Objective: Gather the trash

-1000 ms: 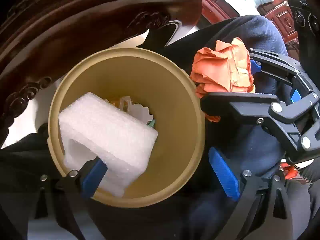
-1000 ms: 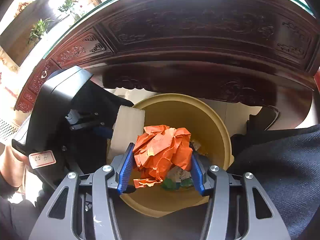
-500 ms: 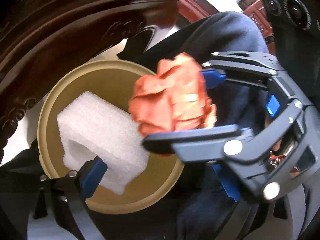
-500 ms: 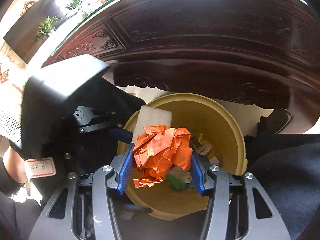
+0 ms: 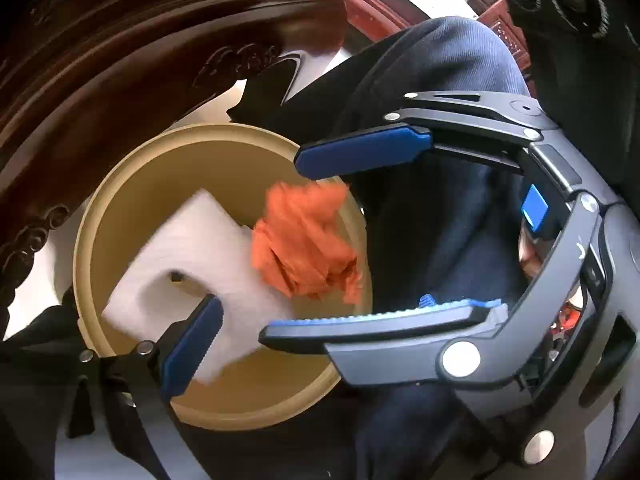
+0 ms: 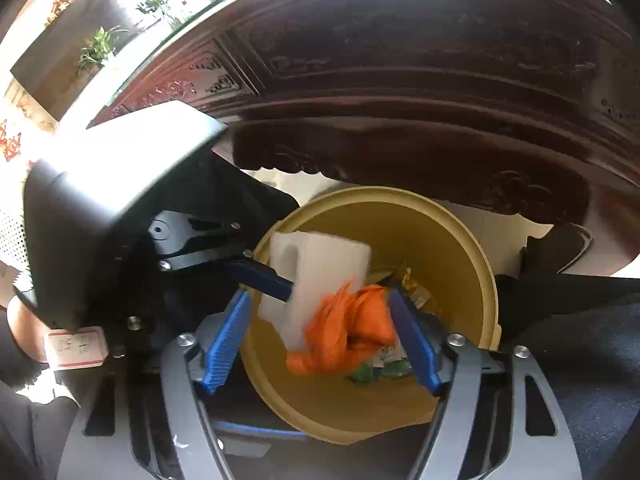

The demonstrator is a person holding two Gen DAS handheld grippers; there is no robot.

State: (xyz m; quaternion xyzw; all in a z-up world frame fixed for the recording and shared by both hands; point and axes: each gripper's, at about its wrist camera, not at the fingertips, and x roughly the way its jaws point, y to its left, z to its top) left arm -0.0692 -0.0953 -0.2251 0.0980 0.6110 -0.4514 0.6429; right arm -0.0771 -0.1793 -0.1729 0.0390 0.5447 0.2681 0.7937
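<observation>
1. Left wrist view: bin [image 5: 120, 208], tan and round, fills the lower left, standing on a pale floor beside a dark carved table [image 5: 132, 40].
2. A white foam block [image 5: 192, 248] tilts over the bin's mouth. One blue pad [image 5: 192, 348] of the left gripper touches its lower edge; the other finger is hidden, so I cannot tell whether this claw grips the foam or merely rests against it.
3. An orange paper wad [image 5: 304, 248], blurred, hangs inside the bin's rim, just right of the foam.
4. The right gripper [image 5: 372, 240] reaches in from the right above the bin. Its jaws are opening, spread wide, and the wad lies loose between them, touching neither pad.
5. A dark blue trouser leg [image 5: 440, 220] sits behind the right gripper.
6. Right wrist view: the right gripper [image 6: 320, 340] points down into the bin [image 6: 460, 248], its blue pads [image 6: 228, 340] well apart and opening.
7. The wad [image 6: 348, 328] is between them, blurred, over scraps at the bin's bottom; whether it brushes the right-hand pad cannot be told.
8. The foam [image 6: 320, 268] stands nearly upright at the bin's left side, with a blue finger of the left gripper [image 6: 260, 276] against it.
9. The table [image 6: 400, 100] curves above, with potted plants [image 6: 100, 48] beyond.
</observation>
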